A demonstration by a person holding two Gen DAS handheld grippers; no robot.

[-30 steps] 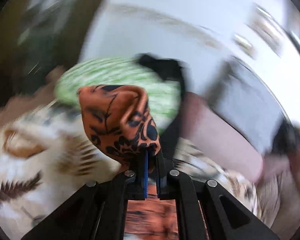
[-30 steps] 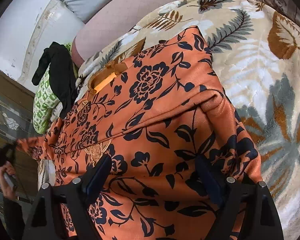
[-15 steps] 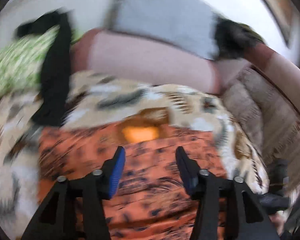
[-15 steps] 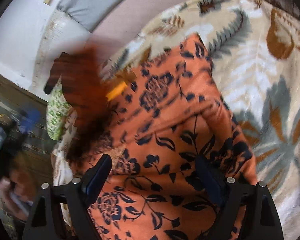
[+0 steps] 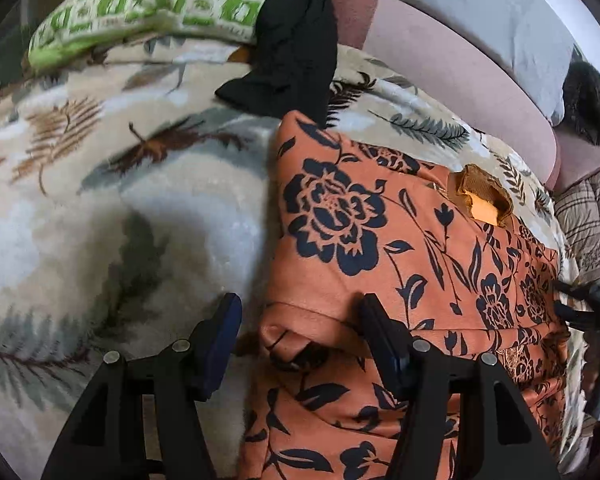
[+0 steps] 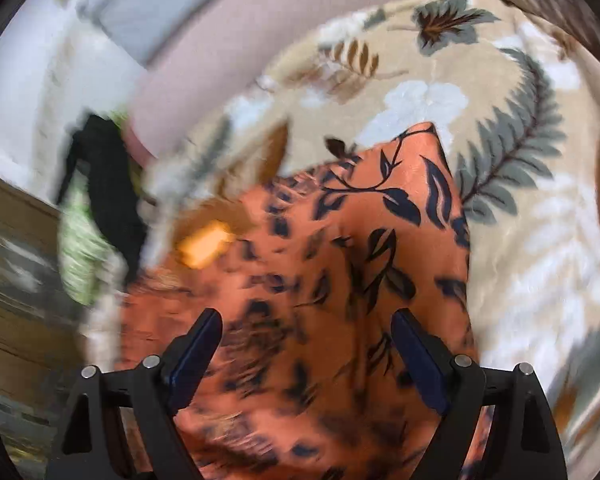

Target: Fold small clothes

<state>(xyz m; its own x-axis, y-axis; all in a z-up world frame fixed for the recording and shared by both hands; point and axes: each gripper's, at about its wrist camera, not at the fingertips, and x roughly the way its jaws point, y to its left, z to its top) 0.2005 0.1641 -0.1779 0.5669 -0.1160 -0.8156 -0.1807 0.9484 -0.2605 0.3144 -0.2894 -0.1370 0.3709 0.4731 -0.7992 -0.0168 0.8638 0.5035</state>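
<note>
An orange garment with a dark navy flower print [image 5: 380,240] lies folded on a leaf-patterned blanket [image 5: 120,208]; its neck opening with a yellow label [image 5: 482,200] faces the far side. My left gripper [image 5: 300,316] is open and empty, its jaws astride the garment's left folded edge. In the right wrist view the same garment [image 6: 340,280] lies under my right gripper [image 6: 304,340], which is open and empty above it. That view is blurred on its left side.
A black cloth [image 5: 292,40] lies beyond the garment, next to a green and white patterned pillow [image 5: 160,4]. A pink bolster [image 5: 452,68] and a grey pillow [image 5: 500,12] run along the back. A plaid quilt [image 5: 588,216] lies at the right.
My left gripper let go of the garment's corner and opened, leaving that part folded over on the garment. My right gripper stayed open and shifted over the garment.
</note>
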